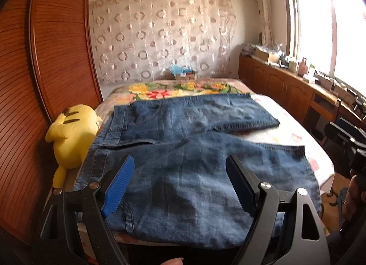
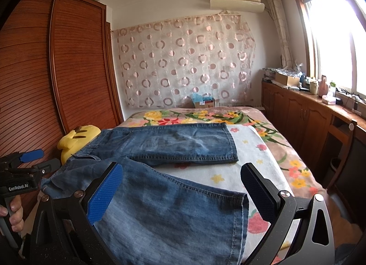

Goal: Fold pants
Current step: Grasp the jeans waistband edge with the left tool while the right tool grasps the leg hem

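Observation:
Blue denim pants (image 1: 183,150) lie spread flat on the bed, waistband to the left, both legs running right. In the right wrist view the pants (image 2: 164,196) show the near leg's hem at the right and the far leg behind it. My left gripper (image 1: 180,187) is open and empty, hovering over the near leg close to the waistband. My right gripper (image 2: 180,194) is open and empty, over the near leg's hem end. The left gripper also shows at the left edge of the right wrist view (image 2: 25,164).
The bed (image 2: 263,150) has a floral sheet. A yellow plush toy (image 1: 71,132) lies at its left edge against the wooden wardrobe (image 1: 45,59). Wooden cabinets (image 2: 297,114) with clutter run along the right under the window. A cardboard box (image 2: 203,102) sits beyond the bed.

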`<state>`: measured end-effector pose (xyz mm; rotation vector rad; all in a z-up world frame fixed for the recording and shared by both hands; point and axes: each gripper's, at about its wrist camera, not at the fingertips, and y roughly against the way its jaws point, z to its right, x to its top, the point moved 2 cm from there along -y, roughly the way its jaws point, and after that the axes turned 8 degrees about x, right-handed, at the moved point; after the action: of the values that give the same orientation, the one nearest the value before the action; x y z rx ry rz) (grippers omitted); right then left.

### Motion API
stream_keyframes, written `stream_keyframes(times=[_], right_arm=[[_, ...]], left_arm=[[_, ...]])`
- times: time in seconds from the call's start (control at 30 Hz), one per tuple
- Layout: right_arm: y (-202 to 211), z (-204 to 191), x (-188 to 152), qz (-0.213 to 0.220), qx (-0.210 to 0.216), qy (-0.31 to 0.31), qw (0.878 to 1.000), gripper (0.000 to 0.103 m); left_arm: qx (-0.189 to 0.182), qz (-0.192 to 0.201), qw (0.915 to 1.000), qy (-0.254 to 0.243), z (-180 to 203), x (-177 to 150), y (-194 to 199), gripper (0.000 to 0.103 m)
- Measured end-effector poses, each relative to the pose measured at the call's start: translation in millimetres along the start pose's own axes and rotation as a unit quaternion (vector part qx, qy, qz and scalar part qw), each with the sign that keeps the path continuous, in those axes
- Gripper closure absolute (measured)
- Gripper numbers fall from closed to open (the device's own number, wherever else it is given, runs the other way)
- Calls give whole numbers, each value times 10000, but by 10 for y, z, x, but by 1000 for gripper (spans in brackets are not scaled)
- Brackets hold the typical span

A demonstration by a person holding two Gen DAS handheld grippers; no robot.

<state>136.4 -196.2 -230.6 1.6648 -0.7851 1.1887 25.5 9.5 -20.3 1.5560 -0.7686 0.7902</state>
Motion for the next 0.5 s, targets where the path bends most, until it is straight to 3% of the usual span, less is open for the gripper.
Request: stream_keyframes(times=[0.5], right_arm=[[-227, 306, -133, -735, -207, -189, 9969, 2]], left_arm=[[-96, -661, 9978, 21, -261, -286, -506, 20]])
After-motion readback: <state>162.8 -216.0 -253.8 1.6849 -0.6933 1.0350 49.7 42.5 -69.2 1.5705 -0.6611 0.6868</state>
